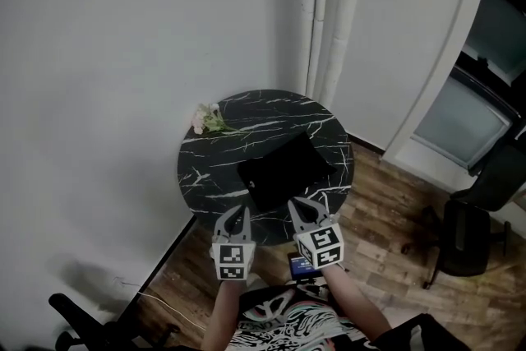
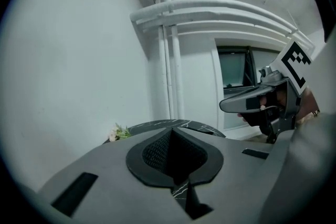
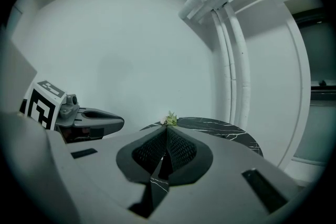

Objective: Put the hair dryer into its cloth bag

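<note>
we've got both claws pinched shut, left gripper [image 1: 233, 214] and right gripper [image 1: 301, 205] side by side at the near edge of the marble table [image 1: 205, 164]. the black cloth bag [image 1: 285, 168] lies flat just ahead of the right one, flowers [image 1: 205, 118] farther out beyond the left.

Near rim of table [image 1: 212, 170] hidden behind left gripper [image 1: 234, 214], right gripper [image 1: 305, 206]. Contents of cloth bag [image 1: 286, 168] indiscernible. Pale flowers [image 1: 205, 118] too small to identify.
</note>
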### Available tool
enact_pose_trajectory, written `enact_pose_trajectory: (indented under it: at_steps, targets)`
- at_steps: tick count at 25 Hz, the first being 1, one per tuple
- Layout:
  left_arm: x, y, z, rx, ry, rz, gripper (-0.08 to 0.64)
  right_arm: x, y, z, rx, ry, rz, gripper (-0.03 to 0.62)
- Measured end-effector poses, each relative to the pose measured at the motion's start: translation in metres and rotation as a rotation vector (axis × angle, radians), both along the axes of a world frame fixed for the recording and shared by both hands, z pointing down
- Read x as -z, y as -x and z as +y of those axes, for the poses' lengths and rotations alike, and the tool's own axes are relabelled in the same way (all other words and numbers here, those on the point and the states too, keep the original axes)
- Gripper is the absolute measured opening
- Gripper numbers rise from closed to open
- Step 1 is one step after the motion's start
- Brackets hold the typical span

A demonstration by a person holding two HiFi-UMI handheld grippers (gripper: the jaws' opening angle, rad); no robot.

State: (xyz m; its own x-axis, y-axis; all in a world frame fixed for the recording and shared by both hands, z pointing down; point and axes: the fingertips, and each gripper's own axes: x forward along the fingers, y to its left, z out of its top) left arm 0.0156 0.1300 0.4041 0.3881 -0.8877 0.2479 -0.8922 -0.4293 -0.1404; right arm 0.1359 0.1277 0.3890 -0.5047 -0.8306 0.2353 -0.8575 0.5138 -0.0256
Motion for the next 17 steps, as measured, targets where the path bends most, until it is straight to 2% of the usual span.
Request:
enact_pose_trajectory:
  at_steps: [17]
  targets:
    - [0.012, 0.002, -0.004, -0.008, -0.033, -0.003, 0.014, 0.008, -0.003, -0.003, -0.035, -0.022, -0.034, 0.018]
